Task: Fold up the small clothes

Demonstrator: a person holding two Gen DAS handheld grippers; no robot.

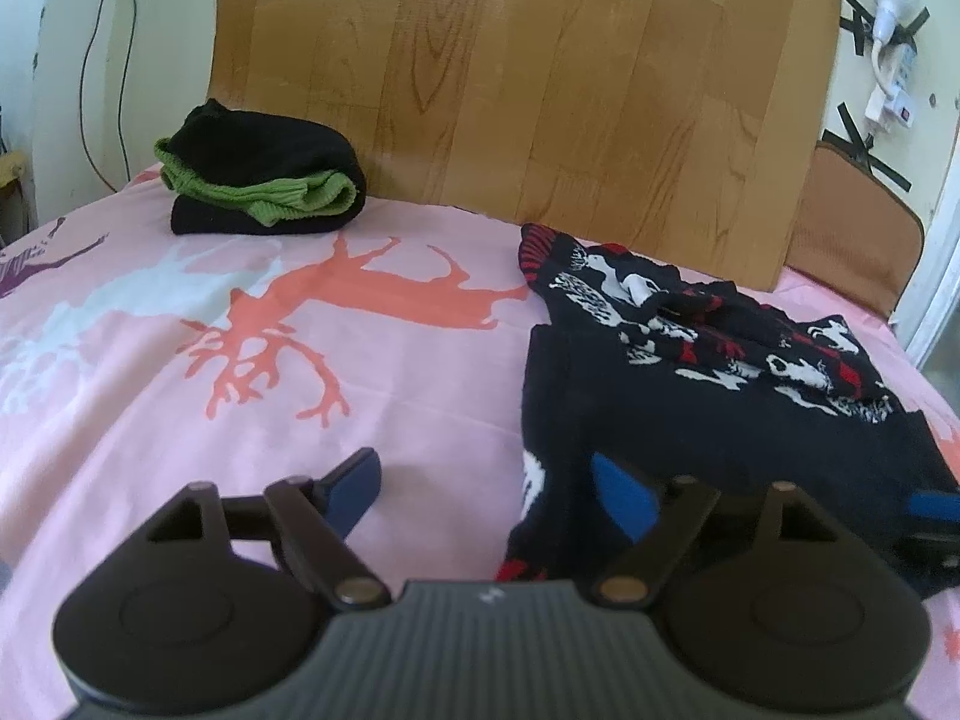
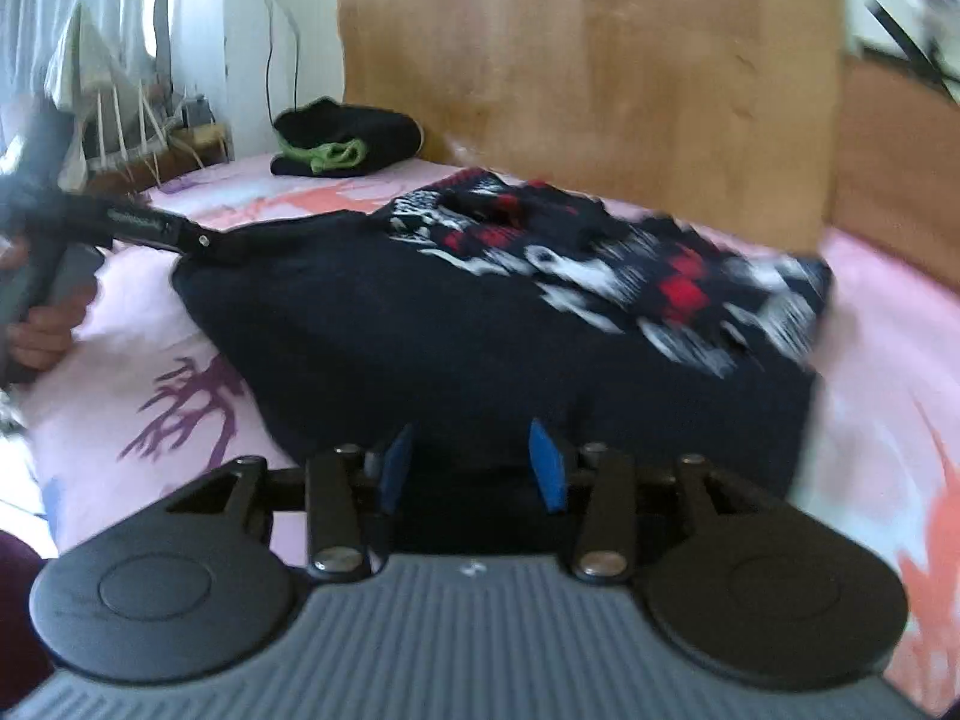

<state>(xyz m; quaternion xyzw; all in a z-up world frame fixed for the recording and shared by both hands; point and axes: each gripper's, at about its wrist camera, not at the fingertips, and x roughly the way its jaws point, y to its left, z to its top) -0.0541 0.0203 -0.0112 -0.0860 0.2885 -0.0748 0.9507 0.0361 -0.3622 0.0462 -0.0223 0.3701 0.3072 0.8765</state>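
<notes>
From my left wrist camera I've got a pink bedsheet printed with coral and purple antler shapes [image 1: 180, 372], with a folded black garment with green ribbed trim [image 1: 264, 186] sitting at the far left by the wood-grain headboard panel [image 1: 522, 78]. My left gripper [image 1: 489, 483] hangs low with its blue pads spread wide, one over bare sheet, the other over the edge of the black knitted sweater with red and white pattern [image 1: 708, 378], which lies flattened right of centre. A white lamp taped to the wall [image 1: 894, 6] shows far right. On the right wrist view, the sweater [image 2: 480, 324] fills the middle, pattern smeared by blur. My right gripper [image 2: 471, 468] has its pads apart, and whether they touch the near hem I can't tell. There's lettering on the other tool's black arm [image 2: 144, 222] at left, unreadable
</notes>
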